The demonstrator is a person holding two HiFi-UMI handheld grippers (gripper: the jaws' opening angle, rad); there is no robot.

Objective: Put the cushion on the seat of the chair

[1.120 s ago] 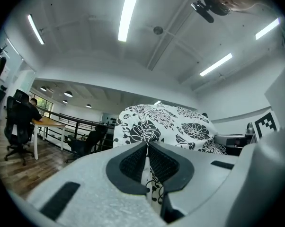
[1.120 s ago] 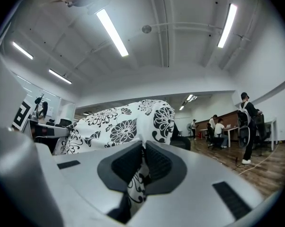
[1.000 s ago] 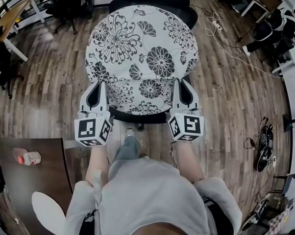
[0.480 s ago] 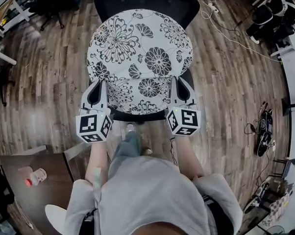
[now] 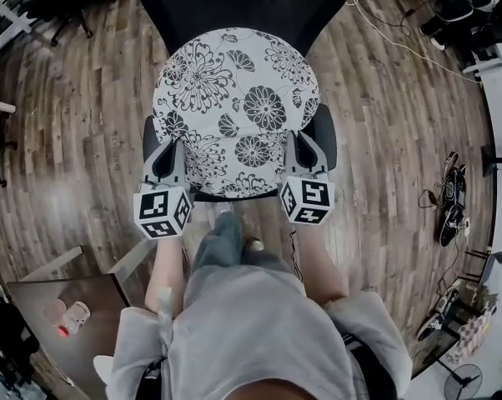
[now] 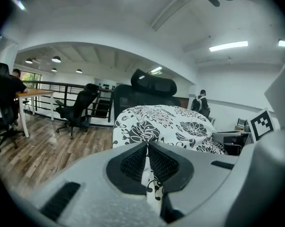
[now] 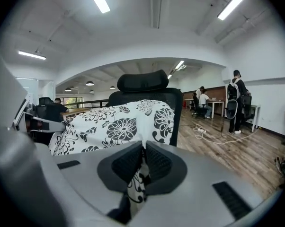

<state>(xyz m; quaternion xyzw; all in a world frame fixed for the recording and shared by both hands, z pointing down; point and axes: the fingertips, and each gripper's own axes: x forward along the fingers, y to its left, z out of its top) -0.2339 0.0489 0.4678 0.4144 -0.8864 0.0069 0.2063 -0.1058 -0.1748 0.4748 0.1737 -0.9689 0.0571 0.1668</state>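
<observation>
A round white cushion (image 5: 234, 107) with black flower print lies over the seat of a black office chair (image 5: 234, 7). My left gripper (image 5: 169, 150) is shut on the cushion's near left edge, and cushion fabric (image 6: 149, 186) shows pinched between its pads. My right gripper (image 5: 299, 147) is shut on the near right edge, with fabric (image 7: 138, 181) caught between its pads too. The chair's backrest and headrest (image 7: 142, 82) rise behind the cushion (image 7: 119, 122). The seat itself is mostly hidden under the cushion.
Wooden floor (image 5: 401, 140) surrounds the chair. A dark table (image 5: 67, 315) with a small bottle stands at the lower left. Cables (image 5: 393, 44) and bags (image 5: 464, 7) lie to the right. Other office chairs (image 6: 78, 105), desks and people sit farther off.
The cushion and both grippers have come down closer to the chair seat, and the chair's black seat sides now show beside the grippers. The view has shifted forward over the chair.
</observation>
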